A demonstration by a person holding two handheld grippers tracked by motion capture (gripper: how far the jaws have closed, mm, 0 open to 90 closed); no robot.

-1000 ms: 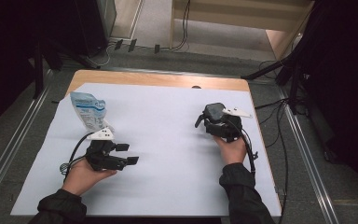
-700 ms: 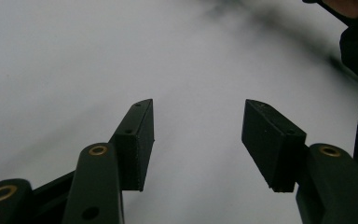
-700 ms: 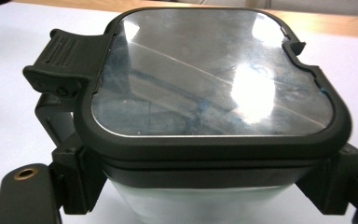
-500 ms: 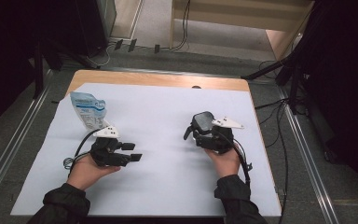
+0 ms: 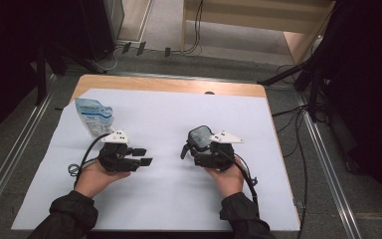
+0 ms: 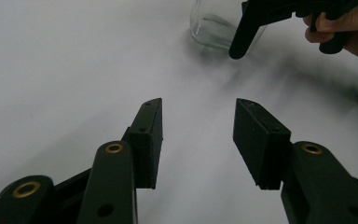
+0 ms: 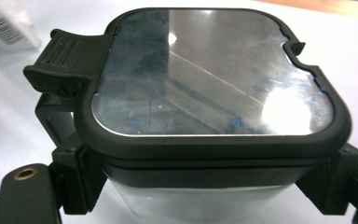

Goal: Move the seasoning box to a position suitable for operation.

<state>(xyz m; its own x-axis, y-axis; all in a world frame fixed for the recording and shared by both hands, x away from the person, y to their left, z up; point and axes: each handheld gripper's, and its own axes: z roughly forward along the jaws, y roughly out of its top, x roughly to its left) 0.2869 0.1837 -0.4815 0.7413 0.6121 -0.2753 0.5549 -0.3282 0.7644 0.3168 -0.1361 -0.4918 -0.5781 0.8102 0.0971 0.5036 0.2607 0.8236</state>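
Table sheet [image 5: 169,199]: we see it white under everything.
Jar [image 7: 214,88]: lidded glass, at centre, 3 o'clock of our left gripper; our right gripper [image 5: 199,149] pinches it.
Pouch [image 5: 94,115]: at 10 o'clock.
Left gripper [image 6: 198,140]: jaws spread, holding nothing.

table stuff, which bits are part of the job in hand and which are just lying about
In the job:
- lidded glass jar, clamped in the right hand-held gripper
- left hand-held gripper, open, aimed at the jar

Lying about:
- blue-and-white pouch, standing at the far left
- white sheet covering the table
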